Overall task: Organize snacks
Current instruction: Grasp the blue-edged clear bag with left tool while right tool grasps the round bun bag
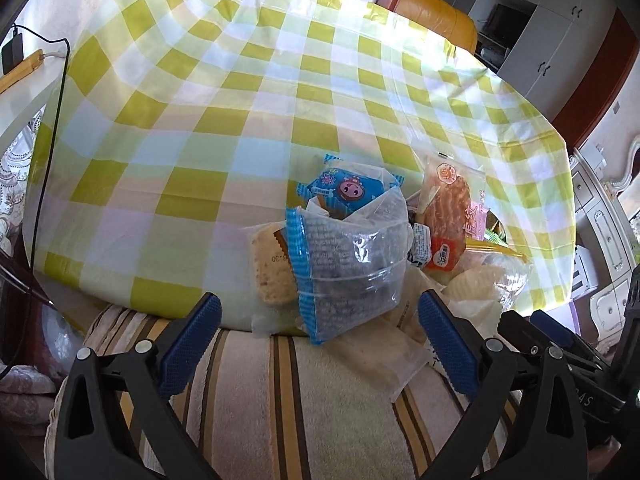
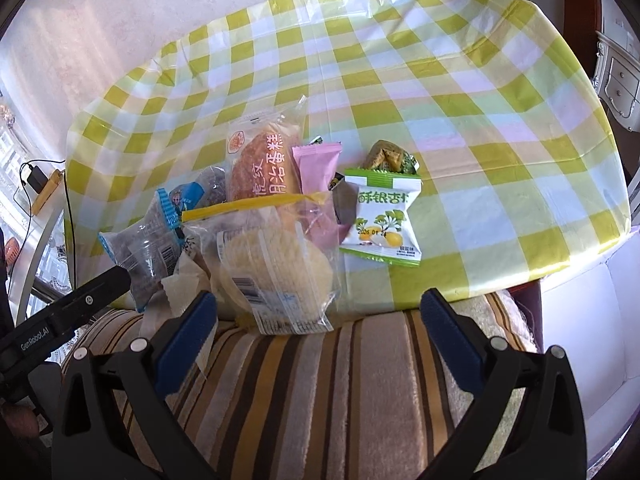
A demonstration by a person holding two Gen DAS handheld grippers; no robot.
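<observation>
The snacks sit heaped at the near edge of the desk [image 2: 460, 92], just ahead of both tools. Ahead of the left tool [image 1: 320, 344] lies a sesame bar packet [image 1: 348, 276], a cracker pack [image 1: 270, 268] at its left. Ahead of the right tool [image 2: 320, 340] lies a zip bag [image 2: 276, 264], a ginkgo snack packet [image 2: 382, 220] to its right and a cake packet [image 2: 262, 164] behind it.

Right gripper [image 2: 318, 332] open above striped cushion [image 2: 360, 380]; snack pile [image 2: 276, 216] near checked tablecloth [image 2: 400, 80] edge; green packet [image 2: 382, 220] at right.
</observation>
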